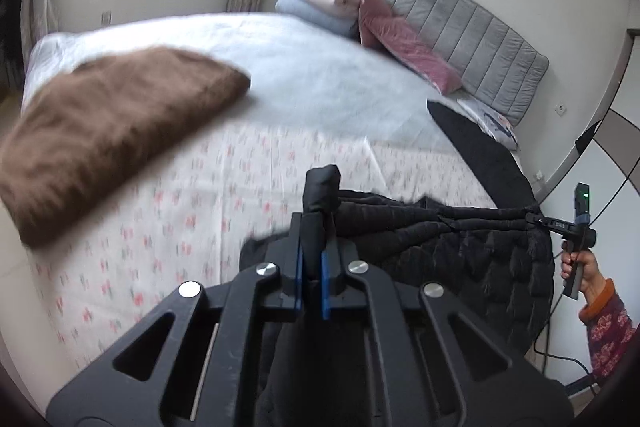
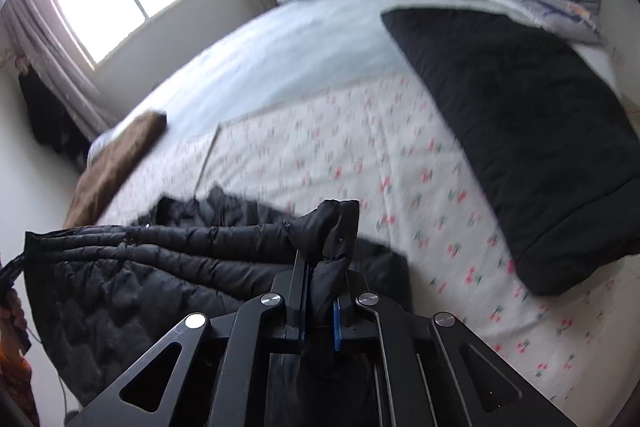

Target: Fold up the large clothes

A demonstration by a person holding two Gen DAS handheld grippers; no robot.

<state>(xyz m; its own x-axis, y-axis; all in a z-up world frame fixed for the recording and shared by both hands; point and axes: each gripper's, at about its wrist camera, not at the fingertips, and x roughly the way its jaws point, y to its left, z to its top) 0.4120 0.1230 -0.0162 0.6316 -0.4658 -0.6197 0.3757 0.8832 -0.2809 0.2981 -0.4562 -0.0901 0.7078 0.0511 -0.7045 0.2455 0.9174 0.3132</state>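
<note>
My left gripper (image 1: 311, 247) is clenched on a fold of the black jacket (image 1: 460, 247), and my right gripper (image 2: 320, 291) pinches another fold of it, the jacket stretched between them over the near edge of the bed (image 2: 320, 131). A brown blanket (image 1: 112, 131) lies at the bed's left edge, a black quilt (image 2: 520, 131) along its right edge, and pillows (image 1: 384, 27) at the headboard (image 1: 472, 39).
</note>
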